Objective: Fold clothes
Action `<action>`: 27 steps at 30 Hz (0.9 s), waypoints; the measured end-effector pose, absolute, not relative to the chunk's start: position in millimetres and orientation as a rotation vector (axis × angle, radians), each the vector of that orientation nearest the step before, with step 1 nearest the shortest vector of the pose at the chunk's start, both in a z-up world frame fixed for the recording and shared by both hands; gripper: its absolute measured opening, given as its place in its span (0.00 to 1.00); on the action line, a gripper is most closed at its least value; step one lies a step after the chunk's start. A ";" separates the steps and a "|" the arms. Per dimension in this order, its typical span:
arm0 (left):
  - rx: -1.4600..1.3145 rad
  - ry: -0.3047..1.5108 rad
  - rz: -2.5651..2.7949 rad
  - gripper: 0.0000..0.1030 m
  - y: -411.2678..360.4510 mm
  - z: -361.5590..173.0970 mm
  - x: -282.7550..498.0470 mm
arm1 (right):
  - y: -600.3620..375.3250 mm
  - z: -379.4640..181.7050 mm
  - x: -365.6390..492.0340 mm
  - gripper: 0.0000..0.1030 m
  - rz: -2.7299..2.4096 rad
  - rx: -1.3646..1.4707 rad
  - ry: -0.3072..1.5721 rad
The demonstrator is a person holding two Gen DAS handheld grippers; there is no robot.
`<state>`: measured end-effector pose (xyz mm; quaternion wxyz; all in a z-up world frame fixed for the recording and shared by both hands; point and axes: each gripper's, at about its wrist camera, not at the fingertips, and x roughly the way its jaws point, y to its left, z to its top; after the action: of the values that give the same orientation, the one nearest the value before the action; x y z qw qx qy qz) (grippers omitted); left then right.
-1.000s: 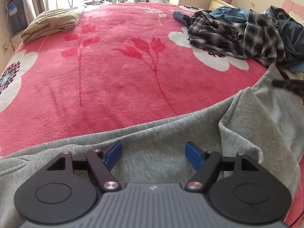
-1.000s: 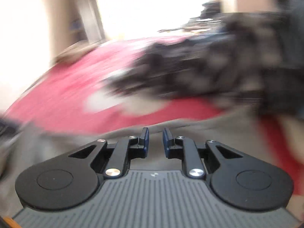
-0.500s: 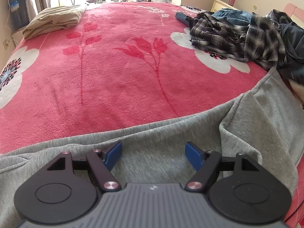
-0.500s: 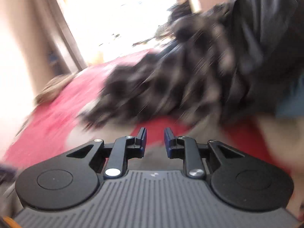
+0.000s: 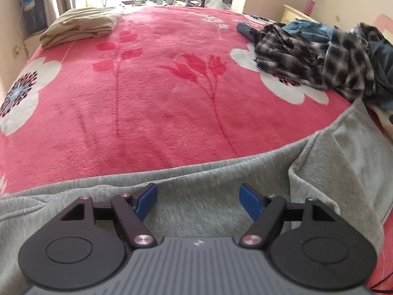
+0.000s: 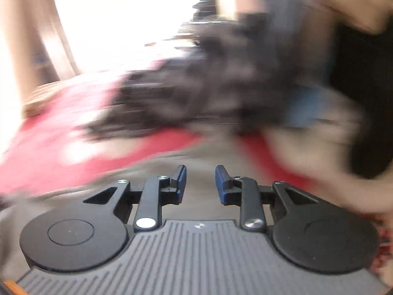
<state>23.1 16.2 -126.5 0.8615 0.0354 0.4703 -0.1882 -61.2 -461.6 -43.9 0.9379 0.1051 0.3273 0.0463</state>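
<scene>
Left wrist view: the left claw [image 5: 198, 200] is spread wide and empty, low over a gray garment [image 5: 221, 184] that lies along the near edge of the bed [image 5: 159, 93]. A fold rises to the right. Farther off lie a plaid shirt [image 5: 319, 56] and folded beige cloth [image 5: 81, 25].

Right wrist view, blurred: the right claw [image 6: 200, 184] is narrowly parted, holding nothing, above the gray garment [image 6: 201, 157], with dark clothes [image 6: 208, 93] beyond.
</scene>
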 end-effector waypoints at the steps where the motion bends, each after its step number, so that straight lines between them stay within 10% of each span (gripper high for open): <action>1: 0.074 0.983 -0.391 0.73 17.1 -125.7 22.9 | -442.6 -37.3 -63.2 0.29 0.197 0.231 0.671; 15: -0.035 0.975 -0.310 0.73 49.0 -111.1 14.9 | -193.9 -55.7 -85.7 0.44 0.969 0.185 1.006; 27: -0.036 0.954 -0.286 0.73 64.0 -104.4 5.5 | -166.7 -71.0 -87.4 0.53 0.805 0.097 1.194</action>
<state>5.5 64.0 -104.4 0.8784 -0.0174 0.4574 -0.1371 -87.4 -166.7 -71.0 0.7507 0.0445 0.5467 0.3683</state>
